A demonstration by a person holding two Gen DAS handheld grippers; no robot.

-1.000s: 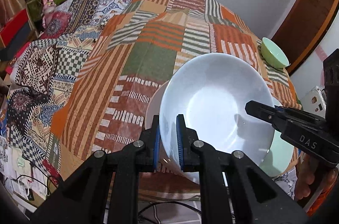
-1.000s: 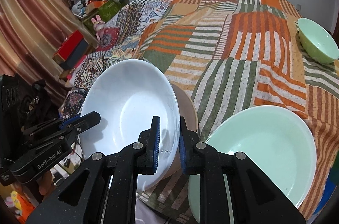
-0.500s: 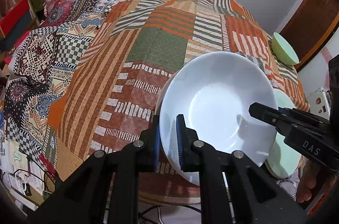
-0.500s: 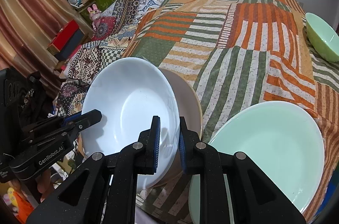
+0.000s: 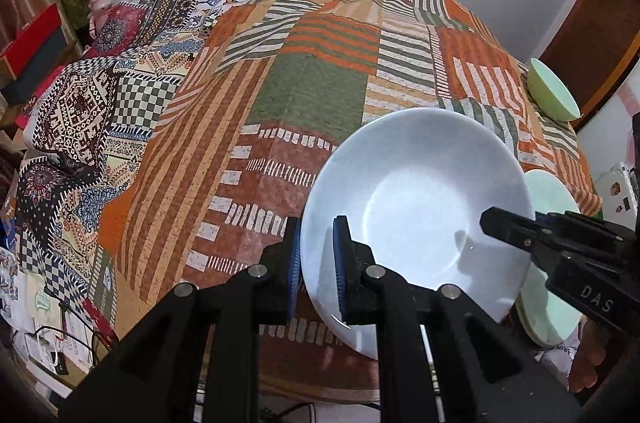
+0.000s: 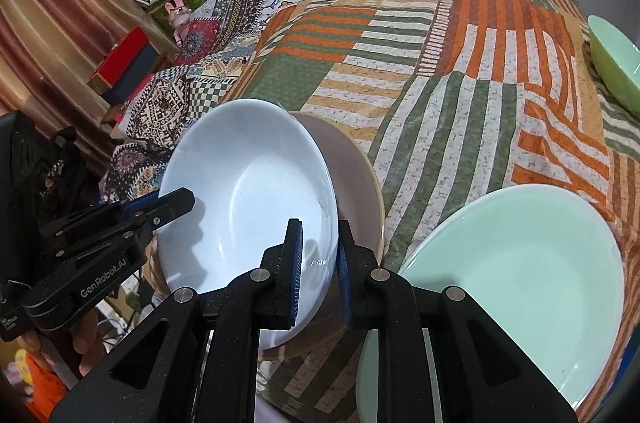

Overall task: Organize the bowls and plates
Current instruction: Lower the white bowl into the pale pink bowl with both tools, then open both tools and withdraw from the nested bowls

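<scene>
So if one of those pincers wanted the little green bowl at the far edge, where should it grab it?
Probably by the rim. The small green bowl sits open side up and apart from the other dishes, its thin lip exposed. One finger could go inside the wall and one outside, coming down from above on the near side, over the patchwork cloth.

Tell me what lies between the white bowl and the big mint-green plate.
In the right wrist view, the tan plate's rim and a strip of striped tablecloth separate the white bowl from the mint-green plate.
</scene>
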